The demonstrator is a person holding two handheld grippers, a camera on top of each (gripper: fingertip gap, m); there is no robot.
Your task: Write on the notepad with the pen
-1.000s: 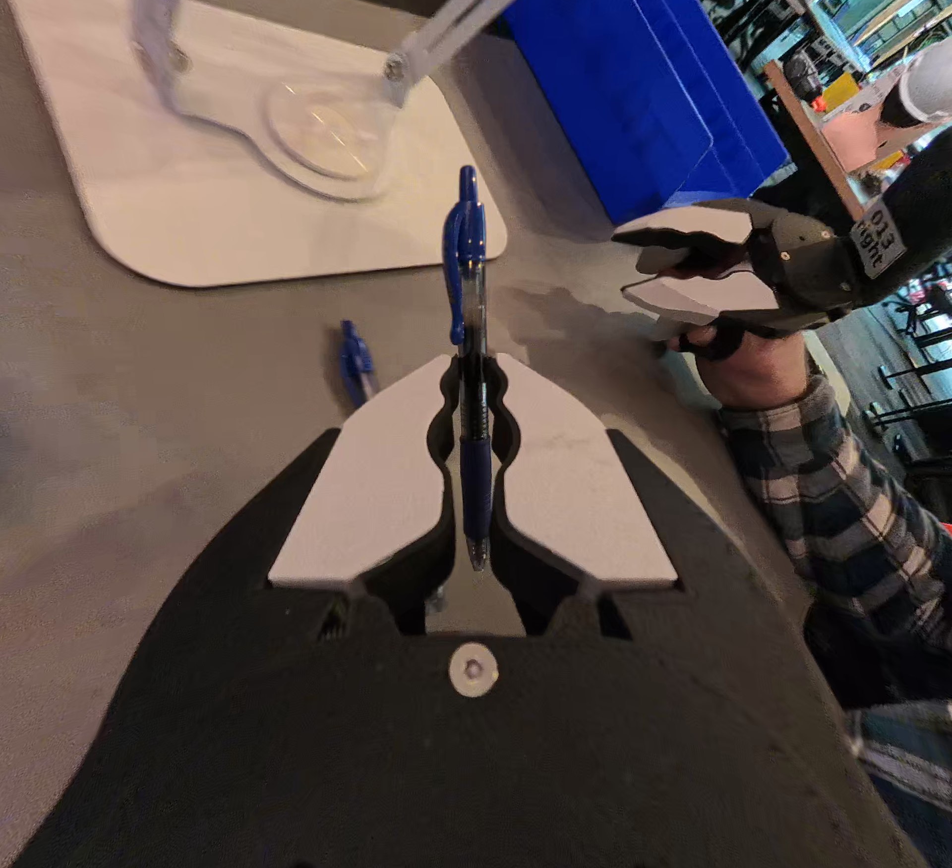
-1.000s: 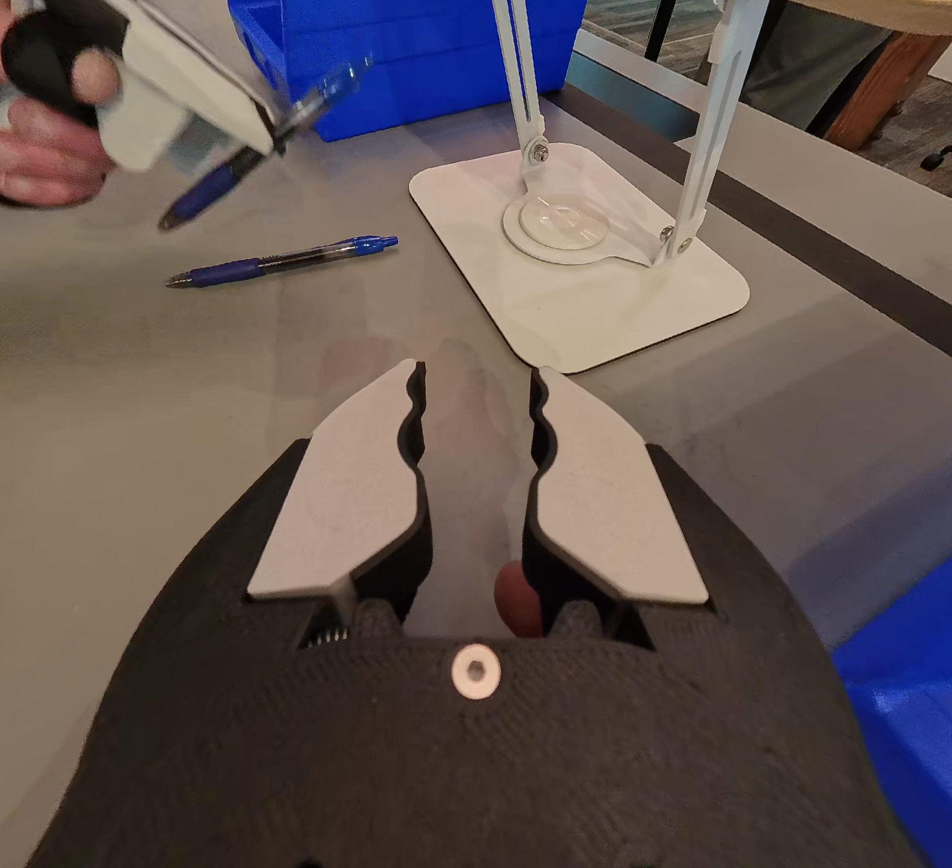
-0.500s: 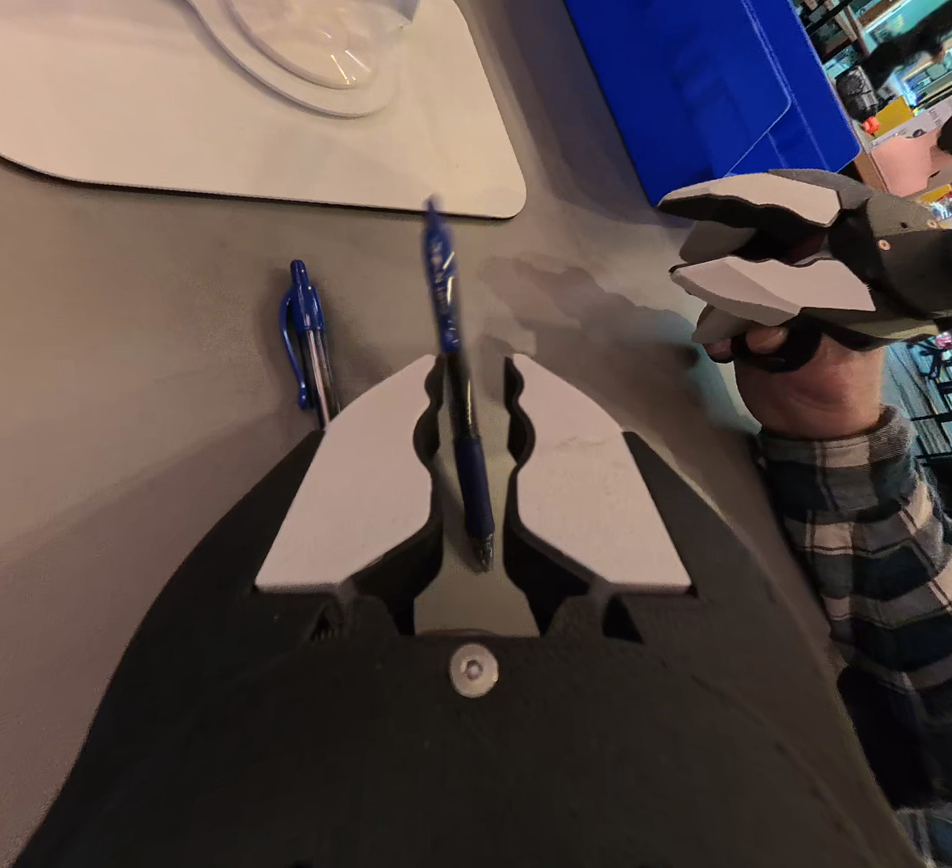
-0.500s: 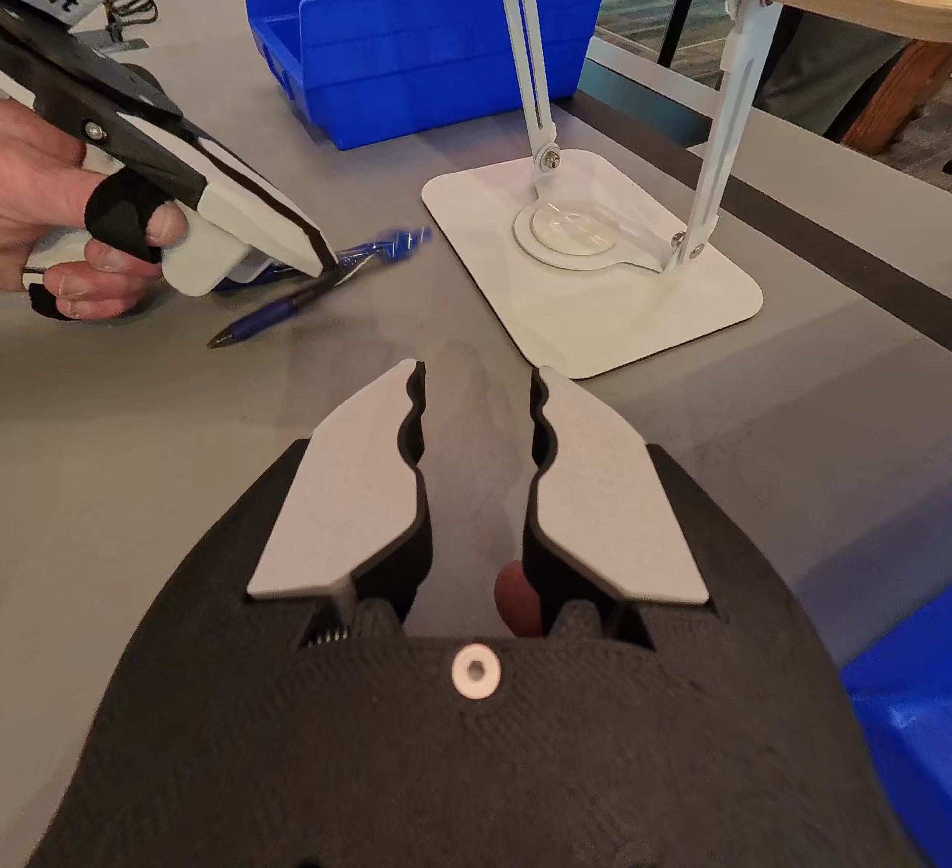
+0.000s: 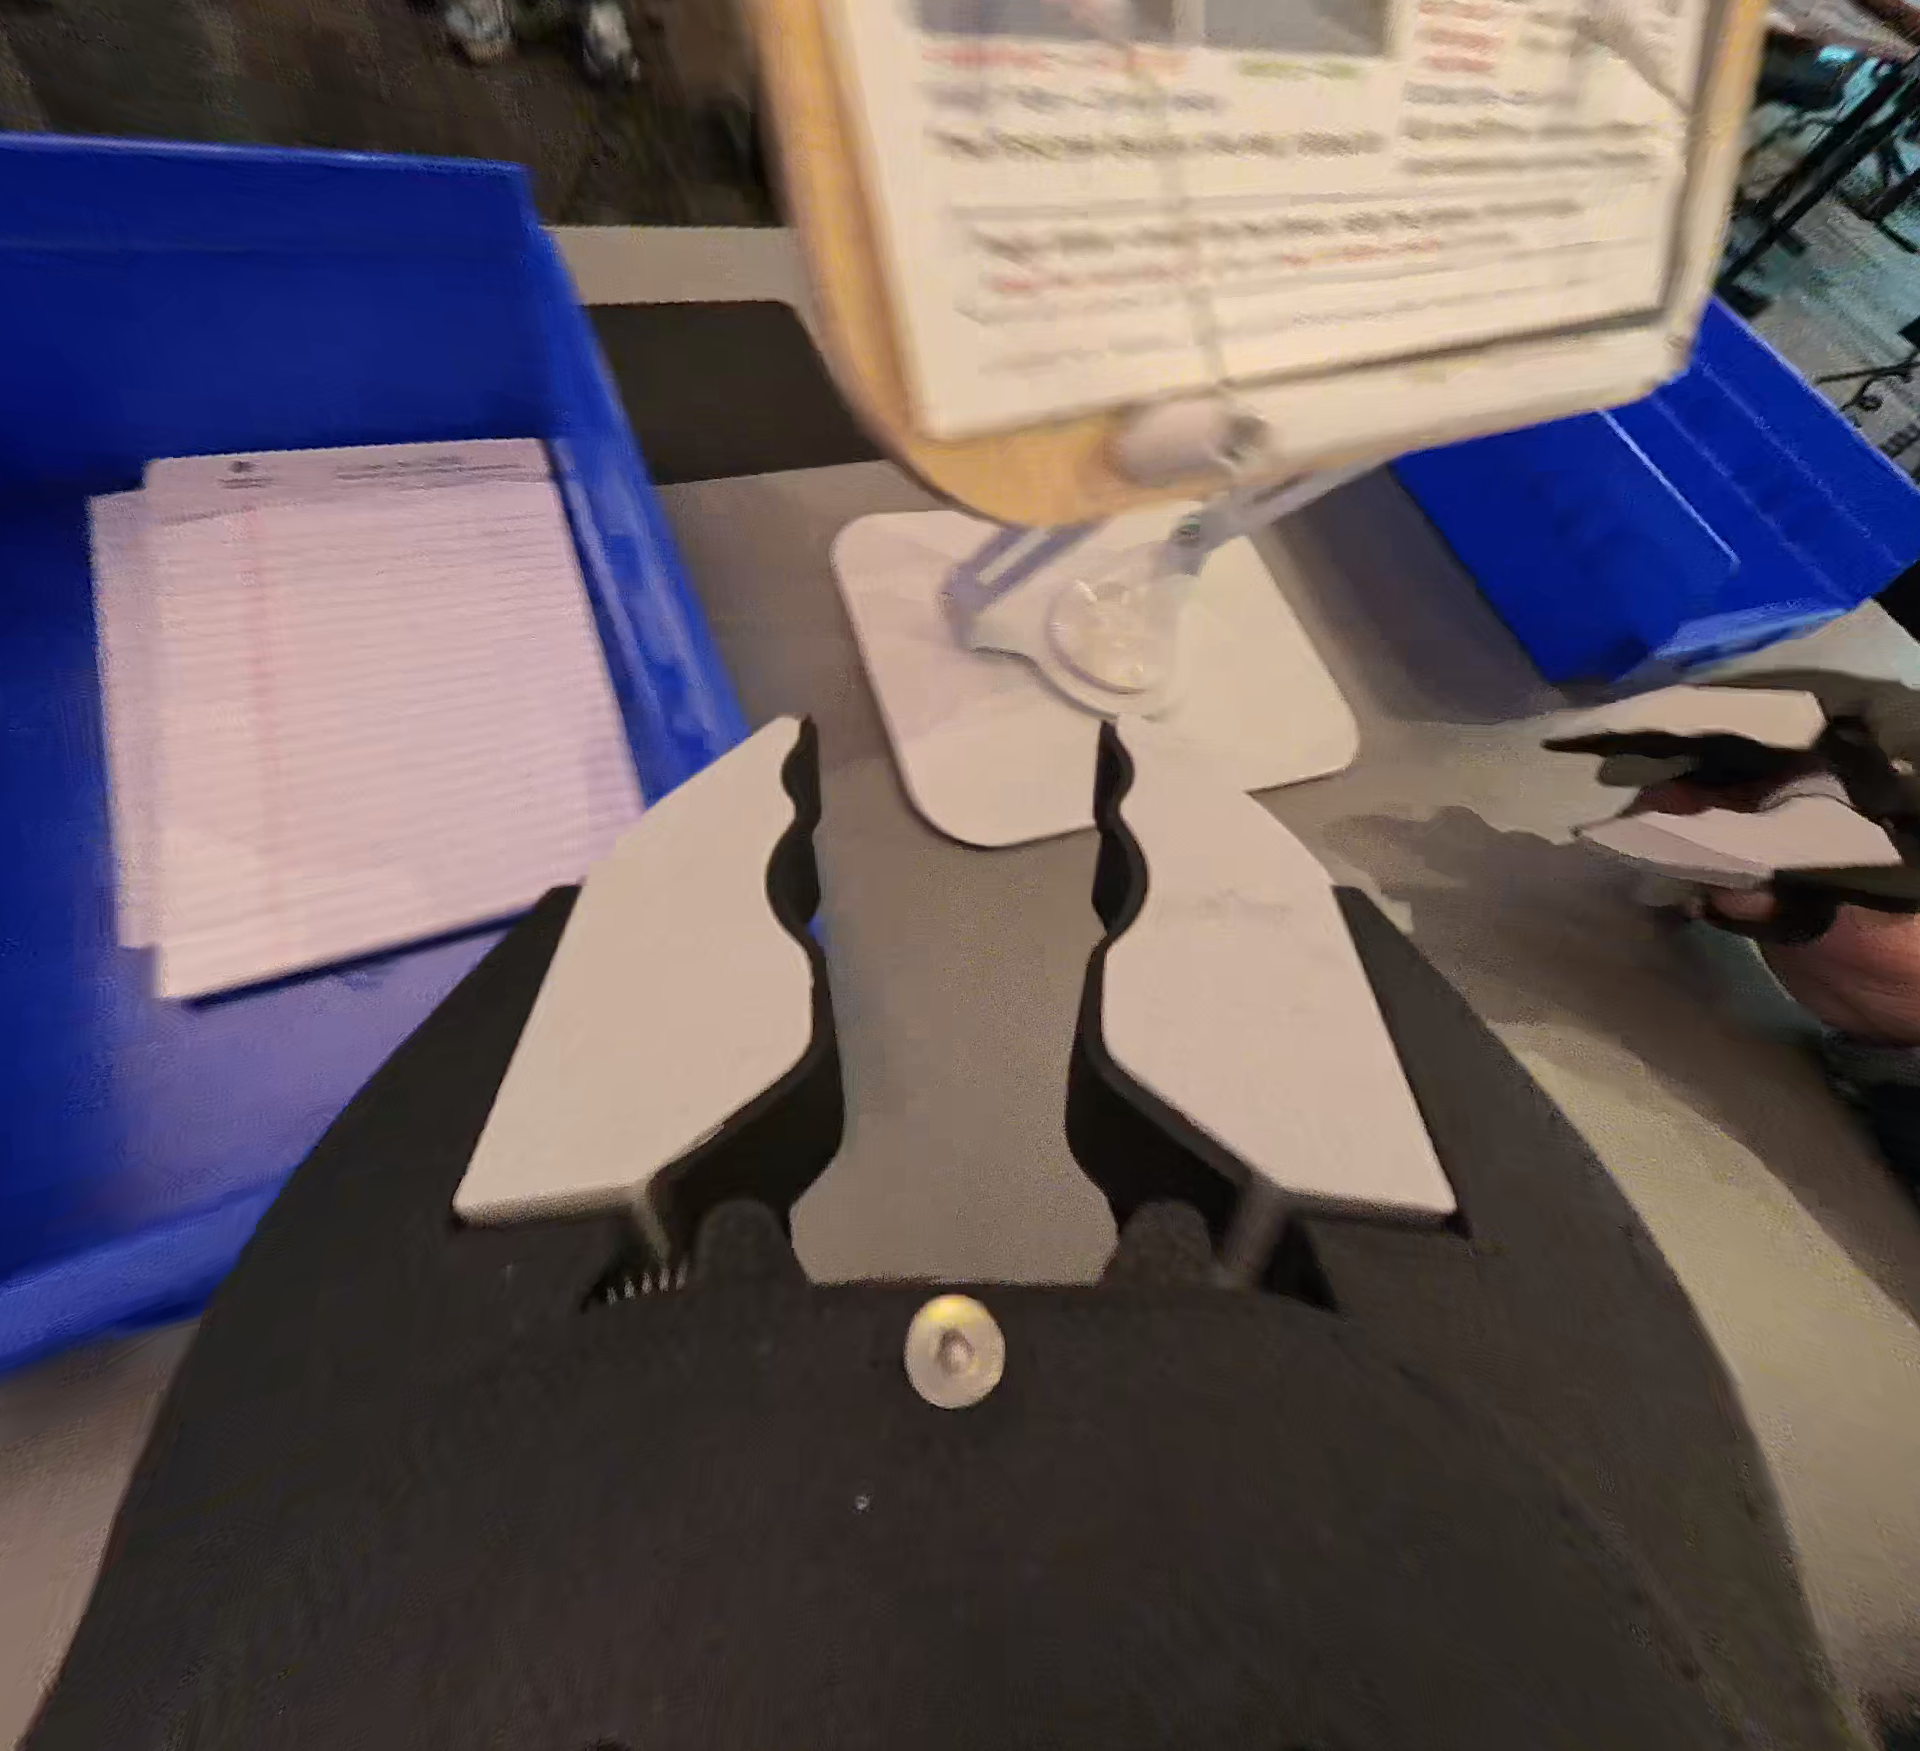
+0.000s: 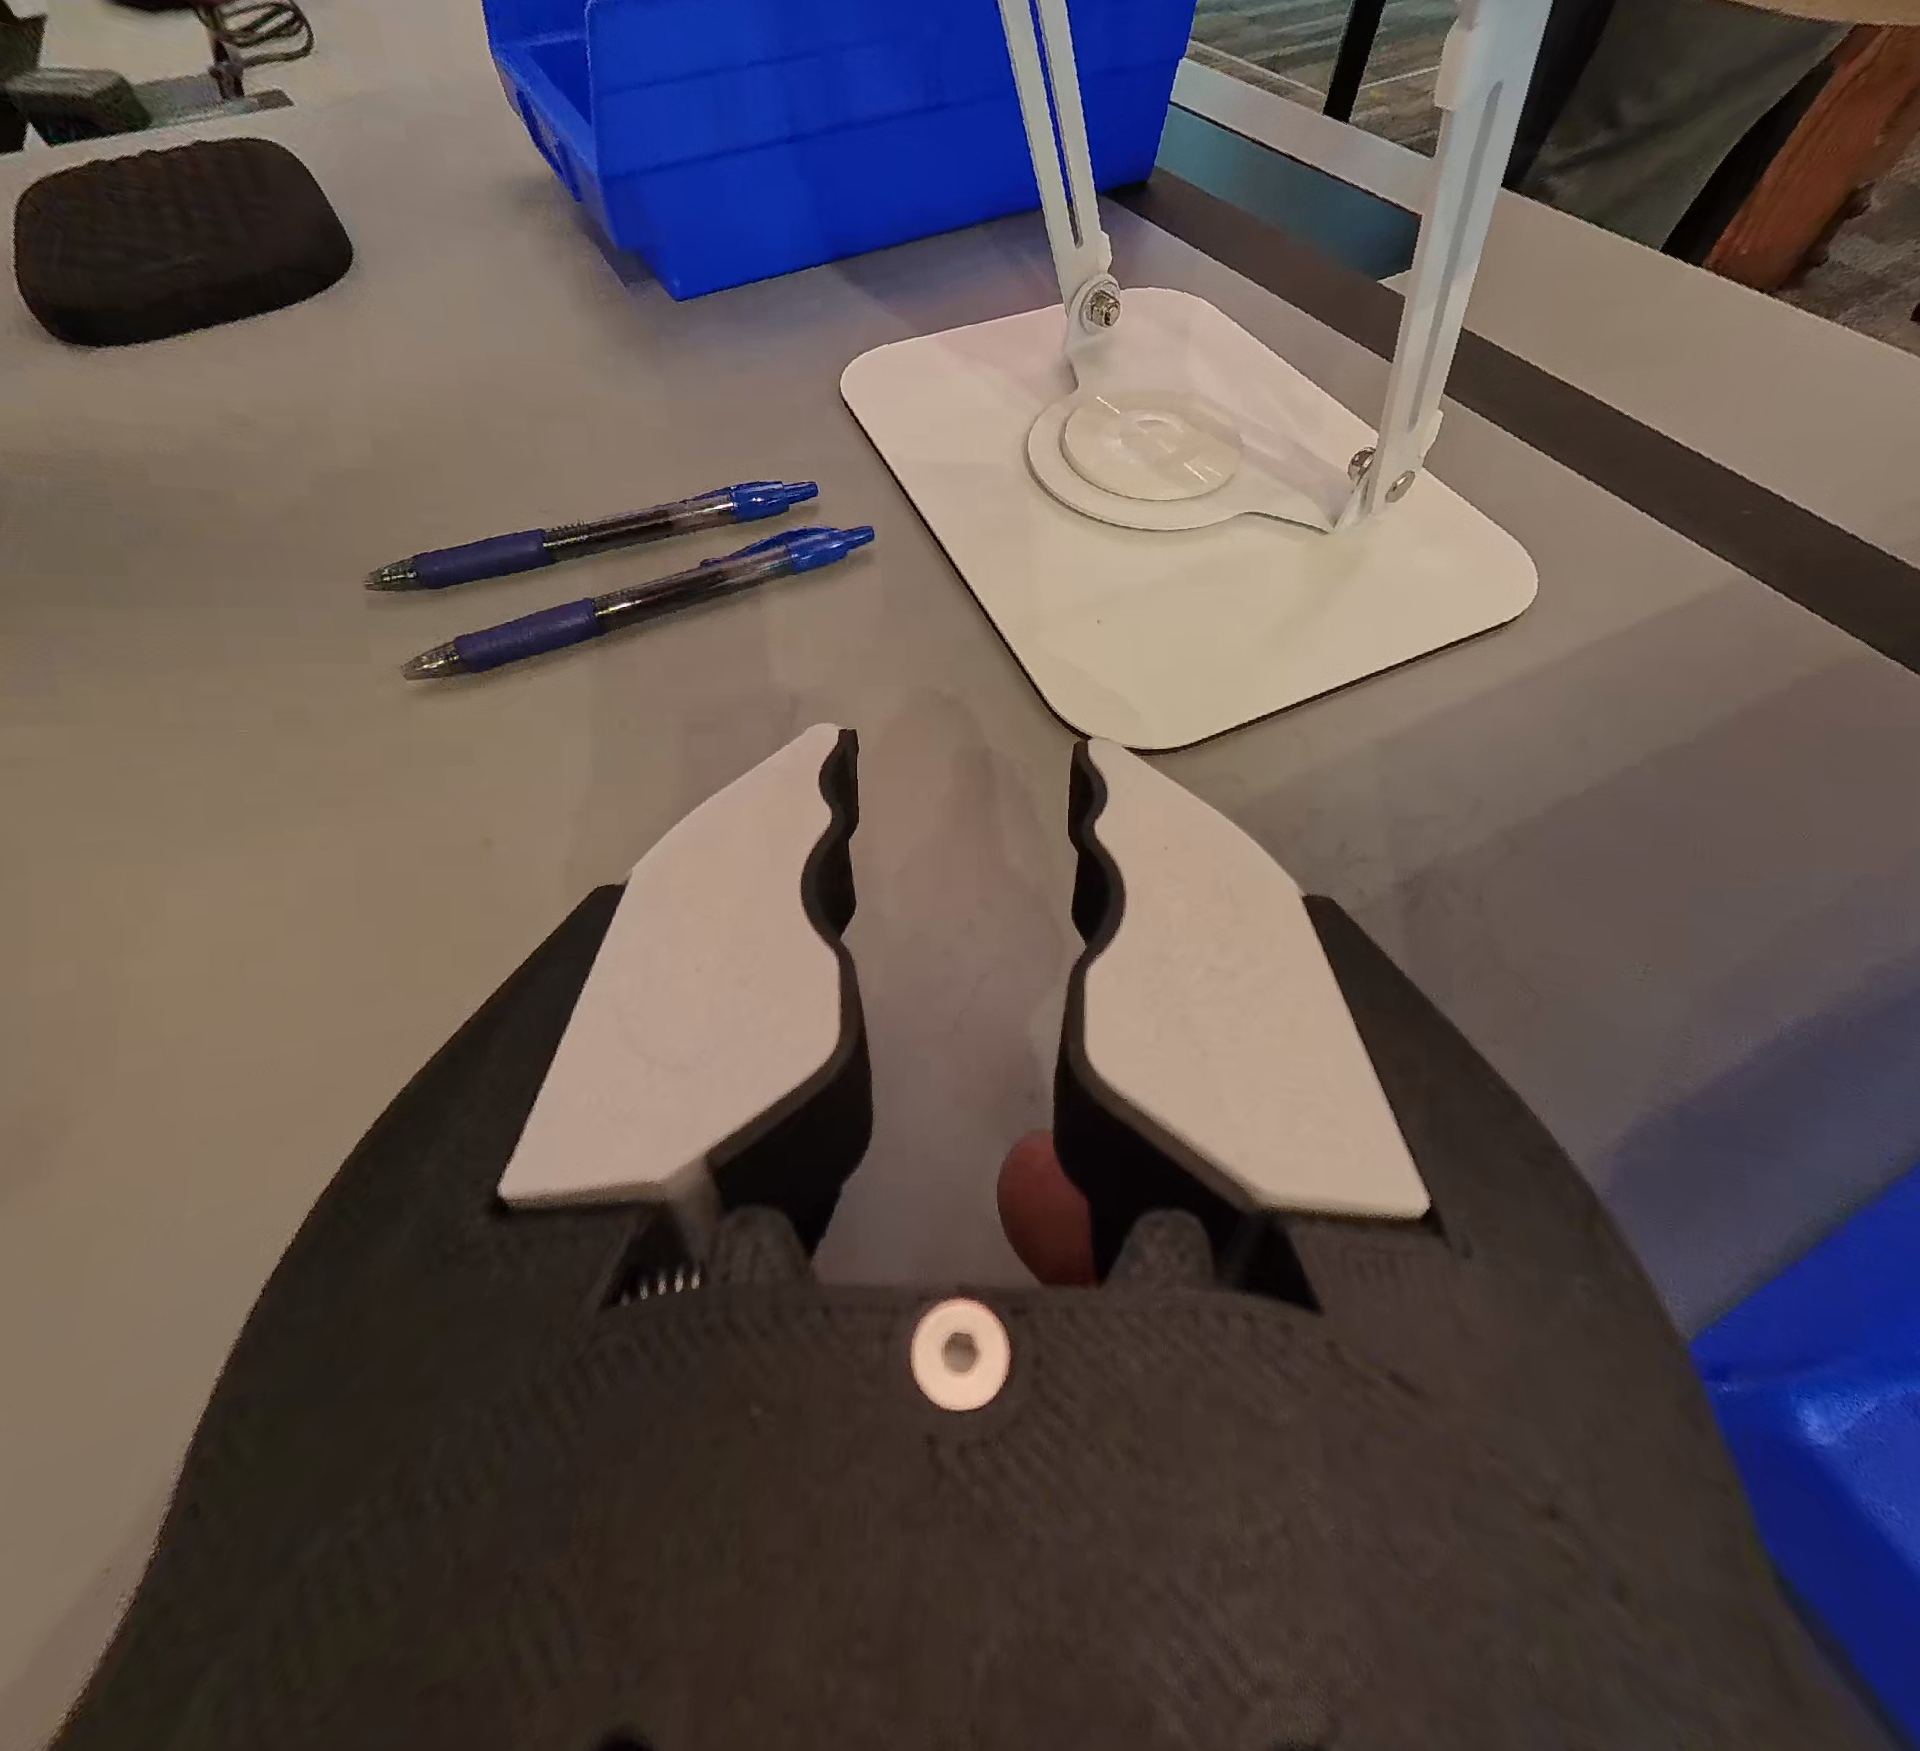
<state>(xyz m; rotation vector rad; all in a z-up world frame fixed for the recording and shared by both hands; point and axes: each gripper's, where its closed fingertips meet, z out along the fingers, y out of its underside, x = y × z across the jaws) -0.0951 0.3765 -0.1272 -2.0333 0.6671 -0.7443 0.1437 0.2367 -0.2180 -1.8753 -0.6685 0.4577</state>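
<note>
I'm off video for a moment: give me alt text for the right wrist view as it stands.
The right gripper hangs open and empty above a grey table. Two blue pens lie side by side ahead to its left, beside the white base plate of a stand. A blue bin sits farther back, and a black pad at far left.

Soft indoor light; left view motion-blurred, edges warped.

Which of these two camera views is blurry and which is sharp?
Left wrist view: motion-smeared, with the notepad in its blue bin and the clipboard soft. Right wrist view: crisp, both pens sharp, edges bowed by the wide lens.
</note>
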